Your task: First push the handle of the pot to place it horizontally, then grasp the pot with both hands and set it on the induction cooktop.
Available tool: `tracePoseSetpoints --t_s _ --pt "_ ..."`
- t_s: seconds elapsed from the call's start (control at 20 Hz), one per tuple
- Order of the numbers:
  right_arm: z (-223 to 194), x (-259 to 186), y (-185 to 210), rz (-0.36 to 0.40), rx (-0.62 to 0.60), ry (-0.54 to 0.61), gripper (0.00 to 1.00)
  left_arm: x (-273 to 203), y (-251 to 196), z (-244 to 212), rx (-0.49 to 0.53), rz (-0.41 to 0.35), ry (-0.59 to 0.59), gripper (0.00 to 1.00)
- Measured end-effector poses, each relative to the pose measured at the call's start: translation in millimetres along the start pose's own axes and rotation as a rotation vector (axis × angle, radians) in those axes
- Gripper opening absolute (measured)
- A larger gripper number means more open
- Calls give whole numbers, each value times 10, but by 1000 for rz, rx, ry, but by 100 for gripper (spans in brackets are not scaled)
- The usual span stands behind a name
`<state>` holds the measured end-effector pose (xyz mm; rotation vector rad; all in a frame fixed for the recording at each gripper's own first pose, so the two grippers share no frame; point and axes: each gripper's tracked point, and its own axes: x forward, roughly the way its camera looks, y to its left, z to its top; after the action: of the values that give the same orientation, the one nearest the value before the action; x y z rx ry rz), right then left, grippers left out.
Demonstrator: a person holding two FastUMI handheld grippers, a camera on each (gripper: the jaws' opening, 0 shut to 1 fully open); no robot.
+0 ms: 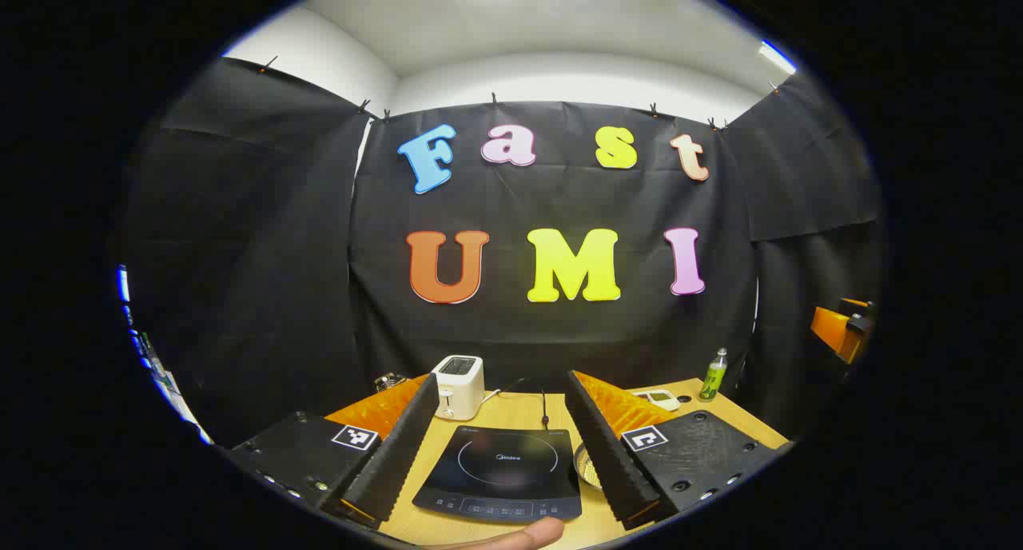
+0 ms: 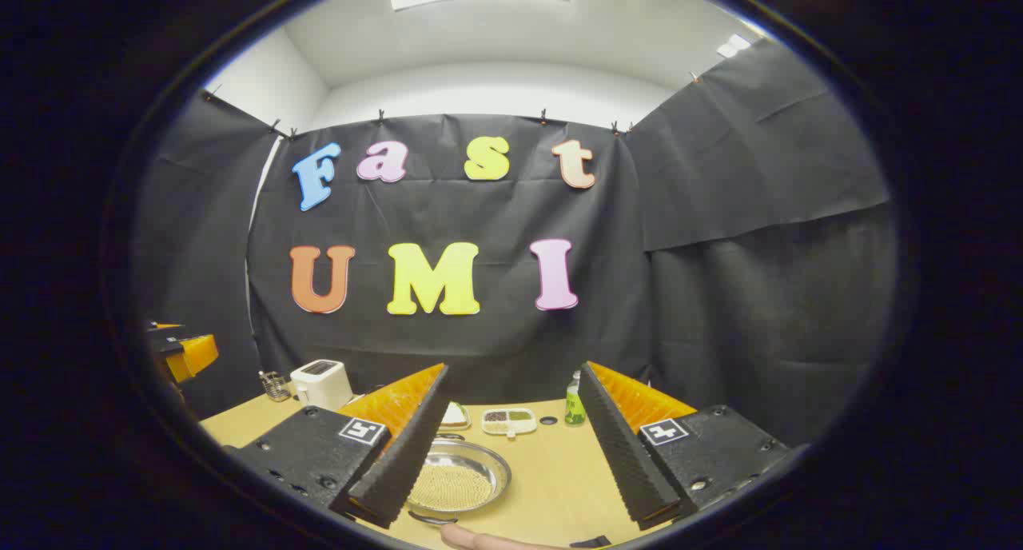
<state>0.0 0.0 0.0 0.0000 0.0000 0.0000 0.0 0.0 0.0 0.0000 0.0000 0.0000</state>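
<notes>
A glossy black induction cooktop (image 1: 502, 472) lies on the matt wooden table (image 2: 551, 470) beside a shiny metal pot (image 2: 459, 476).

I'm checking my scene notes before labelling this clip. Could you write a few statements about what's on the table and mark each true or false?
1. The induction cooktop has nothing on its glass. True.
2. The white toaster stands in front of the cooktop. False: it stands behind it, near the wall.
3. The left gripper is open. True.
4. The right gripper is shut on the pot. False: its fingers are apart, gripping nothing.
5. A green bottle stands upright. True.
</notes>
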Motion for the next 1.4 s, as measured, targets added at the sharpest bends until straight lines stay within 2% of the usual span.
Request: tracePoseSetpoints --t_s 0.65,1.0,1.1,1.15,1.2,1.3,1.35,1.4 --pt "-20 -19 40 11 -9 11 100 -162 29 44 36 -31 -38 95" --pt "-268 89 242 64 -8 45 99 -224 -6 -33 43 -40 -43 94" --pt "-327 134 364 98 16 53 93 -227 25 -60 49 -28 -40 96" --pt "-378 158 438 116 19 64 84 -229 38 -75 52 -25 -37 96" --pt "-482 180 476 138 14 87 82 -239 34 -96 55 -24 -34 96" --pt "-700 215 701 213 33 163 71 -253 51 -122 57 -27 -30 96" --pt "-803 223 812 258 45 205 61 -269 63 -129 57 -28 -31 96" --pt "-924 231 921 294 57 243 55 -279 66 -127 56 -29 -34 96"
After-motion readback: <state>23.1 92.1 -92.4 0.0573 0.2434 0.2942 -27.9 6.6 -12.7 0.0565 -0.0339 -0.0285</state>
